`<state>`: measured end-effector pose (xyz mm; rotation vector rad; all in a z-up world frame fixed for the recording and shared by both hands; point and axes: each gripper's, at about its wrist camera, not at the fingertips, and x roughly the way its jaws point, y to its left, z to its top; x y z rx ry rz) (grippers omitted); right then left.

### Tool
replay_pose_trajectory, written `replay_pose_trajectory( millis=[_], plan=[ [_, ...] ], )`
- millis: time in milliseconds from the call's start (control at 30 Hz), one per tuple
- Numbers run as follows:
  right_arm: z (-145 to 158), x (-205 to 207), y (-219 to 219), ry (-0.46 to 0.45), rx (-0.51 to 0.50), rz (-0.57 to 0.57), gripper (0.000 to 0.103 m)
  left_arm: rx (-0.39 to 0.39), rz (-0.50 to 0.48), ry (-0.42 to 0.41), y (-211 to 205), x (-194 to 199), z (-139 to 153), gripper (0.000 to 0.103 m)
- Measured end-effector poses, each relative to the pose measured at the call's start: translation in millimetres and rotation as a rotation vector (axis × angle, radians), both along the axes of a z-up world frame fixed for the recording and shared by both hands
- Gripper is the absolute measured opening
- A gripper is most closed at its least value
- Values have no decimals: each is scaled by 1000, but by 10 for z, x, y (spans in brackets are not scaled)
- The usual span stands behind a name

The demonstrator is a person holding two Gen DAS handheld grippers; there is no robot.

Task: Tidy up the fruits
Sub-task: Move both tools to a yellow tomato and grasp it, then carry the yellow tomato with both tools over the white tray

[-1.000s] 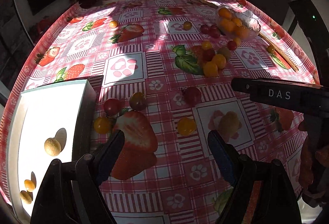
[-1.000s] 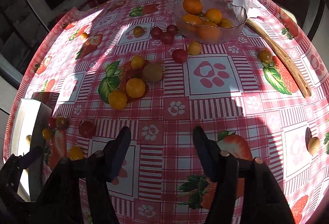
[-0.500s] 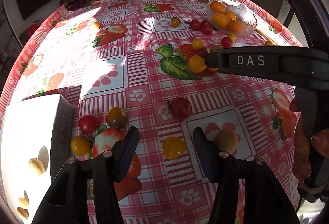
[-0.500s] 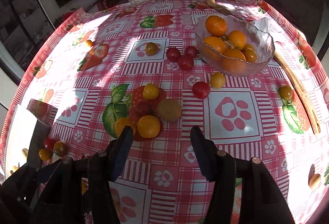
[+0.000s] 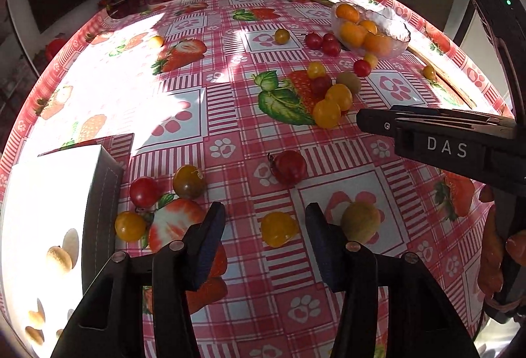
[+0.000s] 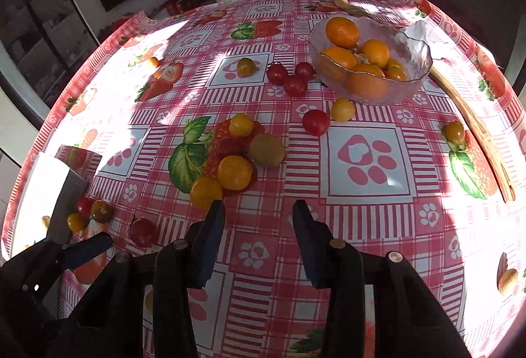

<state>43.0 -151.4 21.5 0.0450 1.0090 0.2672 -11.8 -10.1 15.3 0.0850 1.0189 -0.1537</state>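
Note:
Small tomatoes and other fruits lie scattered on the strawberry-print tablecloth. My left gripper [image 5: 265, 219] points down over a yellow tomato [image 5: 278, 228], which sits between its fingers with a gap on both sides, so the pads do not press it. A brownish round fruit [image 5: 360, 221] lies just right of the right finger. My right gripper [image 6: 259, 213] hovers near a cluster of yellow tomatoes [image 6: 234, 172]; its jaws are closing with only tablecloth between them. A glass bowl [image 6: 411, 85] of oranges stands at the far right.
A white box [image 5: 49, 193] holding small tan fruits stands at the left, with a red tomato [image 5: 143, 191], a dark one [image 5: 189, 182] and a yellow one [image 5: 130, 226] beside it. A wooden utensil [image 6: 473, 124] lies right of the bowl. The right gripper's body [image 5: 443, 147] crosses the left wrist view.
Both grippers' jaws have narrowed. The yellow tomato now lies between the left fingers, and the yellow cluster sits closer to the right fingertips.

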Motion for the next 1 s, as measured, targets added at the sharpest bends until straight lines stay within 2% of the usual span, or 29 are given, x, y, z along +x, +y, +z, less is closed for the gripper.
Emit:
replay_pose_trajectory(
  millis=[233, 267, 400, 433, 467, 533, 700, 1000],
  plan=[
    [-27, 156, 227, -30, -36, 65, 46, 4, -3, -8, -6, -1, -1, 53],
    [-25, 185, 254, -42, -52, 57, 43, 4, -3, -8, -6, 1, -1, 53],
    [-37, 283, 188, -12, 27, 35, 33, -1, -5, -9, -5, 6, -2, 53],
    [-35, 279, 194, -5, 33, 36, 26, -12, -10, -7, -3, 6, 0, 46],
    [-27, 260, 205, -6, 27, 34, 26, -18, -16, -10, -8, -3, 9, 30],
    [-20, 203, 201, 4, 32, 29, 26, -20, -34, -8, -26, -16, 15, 24],
    [19, -6, 84, 45, 82, -6, 26, -63, -49, -1, 16, -119, 22, 22],
    [139, -513, -22, 54, 127, -9, 26, -124, -24, 39, 151, -409, 38, 22]
  ],
)
